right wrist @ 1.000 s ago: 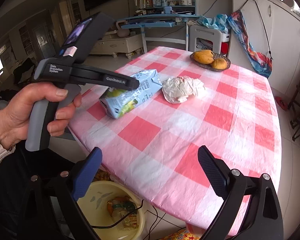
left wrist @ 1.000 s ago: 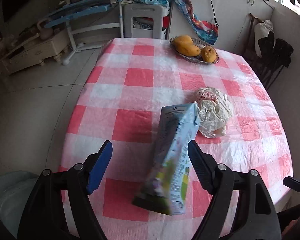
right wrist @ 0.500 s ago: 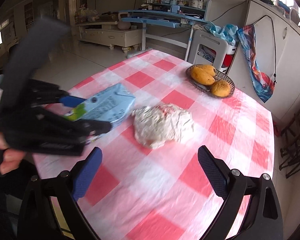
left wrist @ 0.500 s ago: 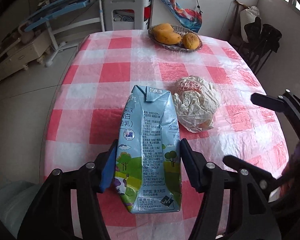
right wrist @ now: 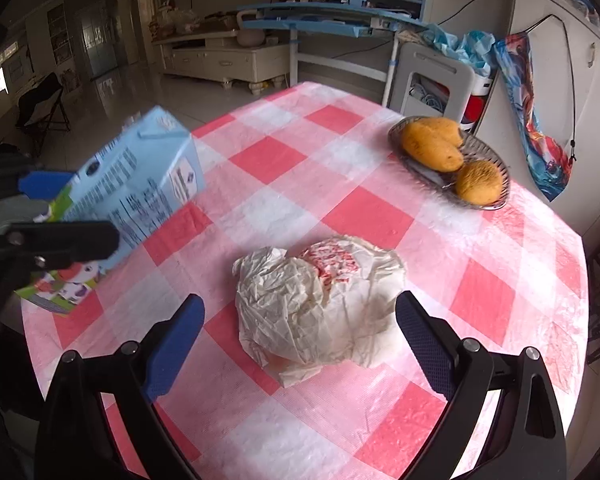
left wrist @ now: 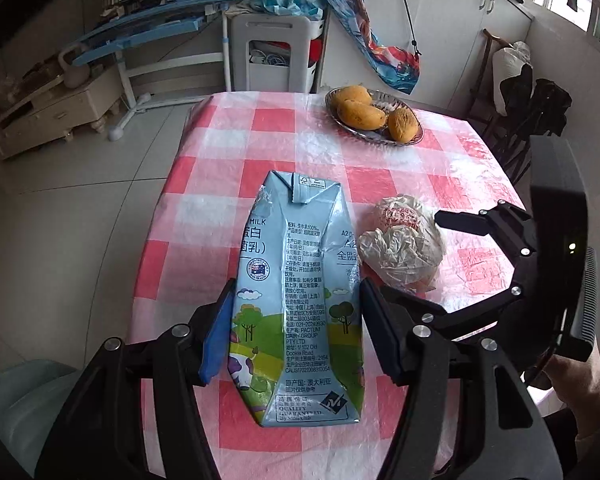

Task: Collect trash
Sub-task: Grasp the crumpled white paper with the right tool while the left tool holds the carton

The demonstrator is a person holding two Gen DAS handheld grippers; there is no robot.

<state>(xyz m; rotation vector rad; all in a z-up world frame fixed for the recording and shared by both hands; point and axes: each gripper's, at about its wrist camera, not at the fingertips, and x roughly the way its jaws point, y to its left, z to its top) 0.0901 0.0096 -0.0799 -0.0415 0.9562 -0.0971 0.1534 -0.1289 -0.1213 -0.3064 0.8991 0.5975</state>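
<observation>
Since a second ago my left gripper [left wrist: 296, 334] has clamped the milk carton [left wrist: 300, 300], seemingly lifted; my right gripper [right wrist: 300, 344], jaws apart, now straddles the crumpled wrapper [right wrist: 320, 304]. Next: close on it.

Both the left gripper [left wrist: 296, 336] and right gripper [right wrist: 300, 344] have black linkage frames, silver screws and blue jaw pads.
</observation>
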